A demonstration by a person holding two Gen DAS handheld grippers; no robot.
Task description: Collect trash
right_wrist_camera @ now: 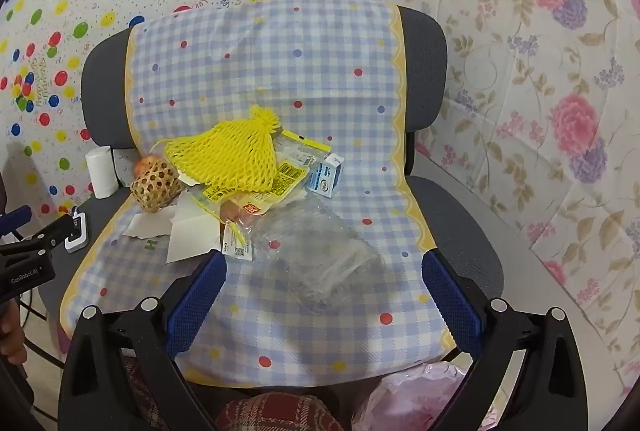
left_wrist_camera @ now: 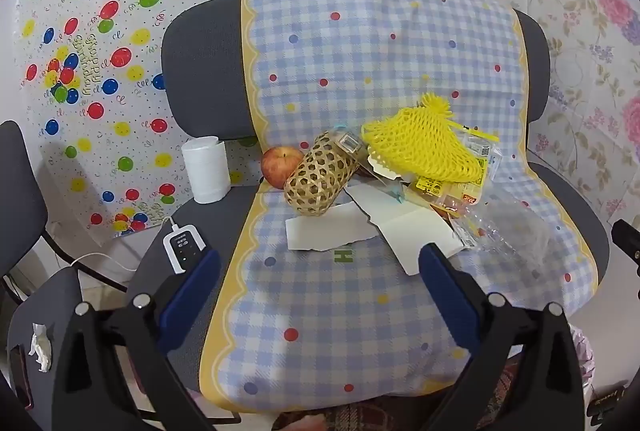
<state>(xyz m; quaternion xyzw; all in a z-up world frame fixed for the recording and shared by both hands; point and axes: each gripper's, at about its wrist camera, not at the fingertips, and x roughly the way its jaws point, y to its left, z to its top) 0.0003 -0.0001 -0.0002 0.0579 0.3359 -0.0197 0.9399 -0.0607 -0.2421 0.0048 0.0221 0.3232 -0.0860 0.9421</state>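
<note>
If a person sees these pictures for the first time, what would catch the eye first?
Probably the bright yellow foam net, lying on top of the pile of wrappers in the middle of the chair's checked cloth. Left of it, a woven basket lies on its side beside an apple.

The left gripper point(left_wrist_camera: 320, 263) hangs with its two blue-padded fingers point(left_wrist_camera: 192, 287) spread wide apart, gripping nothing. The right gripper point(right_wrist_camera: 323, 271) is likewise wide open and empty, its fingers point(right_wrist_camera: 450, 295) pointing forward and slightly down. From the right wrist's view (far left edge), the left gripper point(right_wrist_camera: 30, 243) sits alongside, apart.
</note>
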